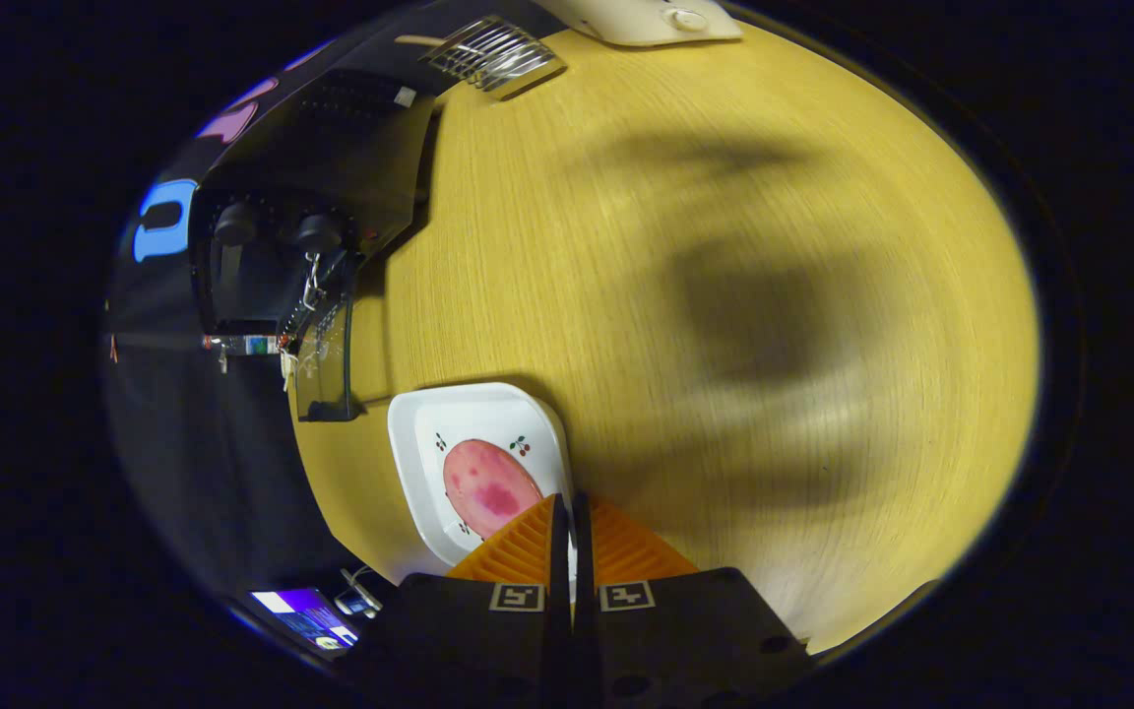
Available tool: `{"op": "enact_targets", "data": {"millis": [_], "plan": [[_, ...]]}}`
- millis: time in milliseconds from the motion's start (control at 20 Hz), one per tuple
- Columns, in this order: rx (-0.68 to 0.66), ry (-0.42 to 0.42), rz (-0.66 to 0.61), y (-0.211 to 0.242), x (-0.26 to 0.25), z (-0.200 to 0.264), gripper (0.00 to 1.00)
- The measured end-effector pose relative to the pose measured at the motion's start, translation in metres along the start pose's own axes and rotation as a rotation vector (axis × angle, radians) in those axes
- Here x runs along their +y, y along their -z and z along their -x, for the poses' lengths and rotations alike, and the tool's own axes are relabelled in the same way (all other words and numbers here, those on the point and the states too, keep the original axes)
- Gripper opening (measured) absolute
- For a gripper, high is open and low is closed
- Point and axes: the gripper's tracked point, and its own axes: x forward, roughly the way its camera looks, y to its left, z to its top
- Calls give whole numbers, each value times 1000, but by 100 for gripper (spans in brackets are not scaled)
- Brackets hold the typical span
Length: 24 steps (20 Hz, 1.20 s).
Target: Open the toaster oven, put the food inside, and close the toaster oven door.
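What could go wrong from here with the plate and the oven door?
1. The gripper is closed over the rim of the white plate; pinched at one edge, the plate may tilt and the pink food may slide.
2. The toaster oven door looks open, jutting toward the plate; a sideways swing could knock it.

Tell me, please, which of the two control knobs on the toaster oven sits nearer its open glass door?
The knob just above the door's chain; the other knob sits farther out. The gripper is shut, empty, beside the plate.
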Motion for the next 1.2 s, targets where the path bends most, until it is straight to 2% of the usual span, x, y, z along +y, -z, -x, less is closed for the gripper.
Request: {"op": "enact_targets", "data": {"millis": [250, 400, 550, 700, 1050, 1200], "plan": [[-42, -154, -257, 11, 15, 8, 6], [-95, -182, -300, 10, 14, 13, 6], [-179, -249, -370, -2, 23, 28, 6], [-255, -303, -422, 2, 67, 36, 6], [-314, -342, -470, -1, 166, -3, 6], [-354, -357, -537, -18, 206, -24, 6]]}}
